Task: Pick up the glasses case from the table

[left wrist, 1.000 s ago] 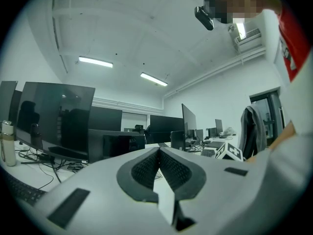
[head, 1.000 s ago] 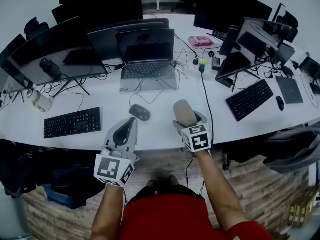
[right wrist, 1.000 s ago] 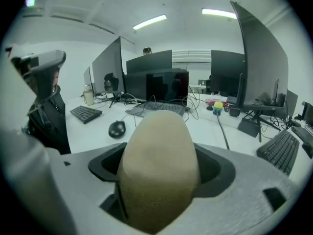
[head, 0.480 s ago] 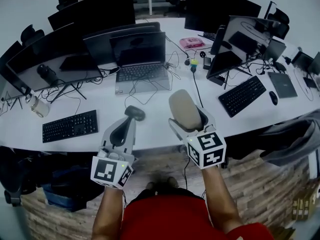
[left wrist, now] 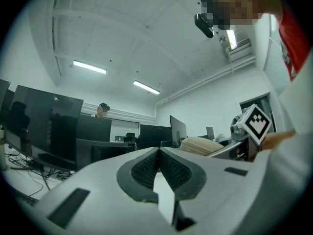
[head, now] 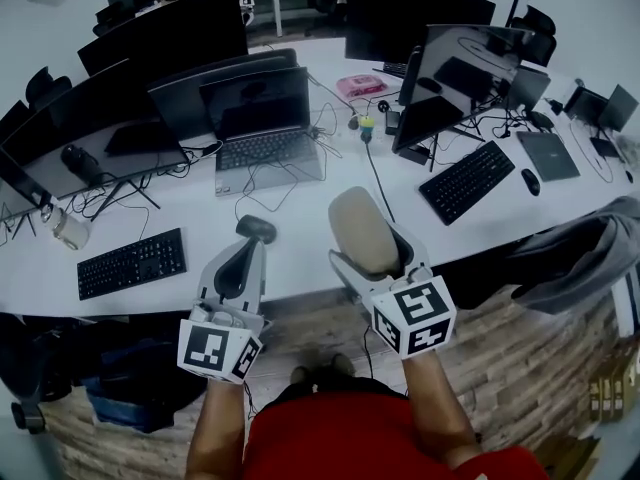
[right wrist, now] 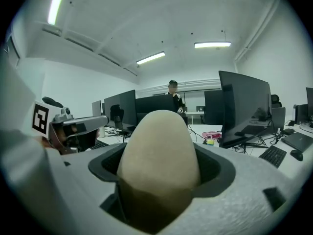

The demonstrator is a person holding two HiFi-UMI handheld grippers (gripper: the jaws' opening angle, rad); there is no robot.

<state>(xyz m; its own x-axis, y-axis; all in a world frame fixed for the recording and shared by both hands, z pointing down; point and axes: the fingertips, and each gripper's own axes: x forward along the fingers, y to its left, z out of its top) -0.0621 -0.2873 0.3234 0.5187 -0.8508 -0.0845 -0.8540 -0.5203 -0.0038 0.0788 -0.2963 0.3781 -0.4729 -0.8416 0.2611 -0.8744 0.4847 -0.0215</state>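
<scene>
The beige oval glasses case [head: 362, 230] is off the white table [head: 300, 213], held in the air over its near edge. My right gripper [head: 372, 248] is shut on it, a jaw on each side. In the right gripper view the glasses case [right wrist: 159, 146] fills the space between the dark pads of the right gripper [right wrist: 160, 166]. My left gripper [head: 244, 256] hovers to the left of it, shut and empty, its tip near a dark mouse [head: 255, 229]. The left gripper view shows the left gripper [left wrist: 157, 153] with pads meeting, and the glasses case [left wrist: 200, 145] to its right.
On the table stand an open laptop [head: 262, 133], several dark monitors [head: 150, 48], a black keyboard [head: 132, 263] at left, another keyboard [head: 468, 181] at right, loose cables and a pink box [head: 362, 86]. A grey jacket [head: 575, 258] lies on a chair at right.
My right gripper has risen with the glasses case, which looks larger and nearer in the head view. The left gripper has risen a little. Both stay shut.
</scene>
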